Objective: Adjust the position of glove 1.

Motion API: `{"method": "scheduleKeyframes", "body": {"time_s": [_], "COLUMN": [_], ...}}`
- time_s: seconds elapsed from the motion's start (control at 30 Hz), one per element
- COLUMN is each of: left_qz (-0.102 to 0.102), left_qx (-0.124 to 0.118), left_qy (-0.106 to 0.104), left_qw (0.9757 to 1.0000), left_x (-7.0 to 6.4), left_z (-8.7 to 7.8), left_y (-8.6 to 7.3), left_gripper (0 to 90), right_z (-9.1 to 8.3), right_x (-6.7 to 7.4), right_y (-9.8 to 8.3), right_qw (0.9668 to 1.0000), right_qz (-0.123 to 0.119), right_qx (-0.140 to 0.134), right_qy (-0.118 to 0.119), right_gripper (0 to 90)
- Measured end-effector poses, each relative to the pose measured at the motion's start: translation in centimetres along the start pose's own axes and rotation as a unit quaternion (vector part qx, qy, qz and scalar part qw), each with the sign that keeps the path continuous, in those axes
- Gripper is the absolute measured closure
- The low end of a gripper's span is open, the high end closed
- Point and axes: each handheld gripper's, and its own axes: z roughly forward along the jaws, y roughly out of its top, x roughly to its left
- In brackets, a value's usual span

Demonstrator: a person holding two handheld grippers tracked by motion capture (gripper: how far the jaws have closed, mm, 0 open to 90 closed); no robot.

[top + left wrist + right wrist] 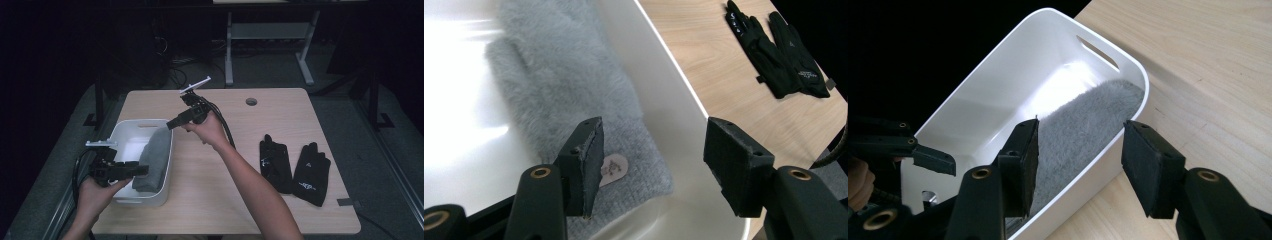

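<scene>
Item: grey mitten (pixel 154 159) lay in white bin (pixel 131 127), both grippers (pixel 651 165) (pixel 1079 165) spread, empty (seemingly released); next, black gloves (pixel 294 169) deserved a mid-palm pinch.

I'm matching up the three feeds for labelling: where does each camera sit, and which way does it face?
High view: above the person's side, facing forward and down on the table; both forearms show.
Left gripper view: rides the left gripper, facing the grey mitten in the white bin.
Right gripper view: rides the right gripper, facing the bin.
All share mitten and bin.
</scene>
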Motion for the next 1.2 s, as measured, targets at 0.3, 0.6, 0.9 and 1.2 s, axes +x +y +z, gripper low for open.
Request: {"method": "scheduleKeyframes", "body": {"time_s": [0.3,0.6,0.9,1.2], "left_qz": [0.013,0.021,0.034,0.047], "left_qx": [-0.006,-0.007,-0.011,-0.004], "left_qy": [-0.007,-0.014,-0.026,-0.029], "left_qw": [0.9999,0.9996,0.9990,0.9985], "left_x": [-1.0,-2.3,-3.9,-5.1], "left_z": [0.4,1.2,1.9,2.8], "left_y": [0.9,1.7,2.5,3.1], "left_gripper": [37.6,35.7,32.6,29.5], "right_z": [-1.3,-2.9,-4.6,-5.9], "right_x": [-0.5,-1.5,-1.9,-2.7], "right_y": [-0.6,-1.5,-2.3,-3.4], "right_qw": [1.0000,0.9997,0.9996,0.9992], "right_qz": [-0.001,0.010,0.009,0.014], "right_qx": [-0.004,-0.019,-0.025,-0.036], "right_qy": [-0.003,-0.009,-0.009,-0.008], "right_gripper": [48.1,47.7,47.6,47.7]}}
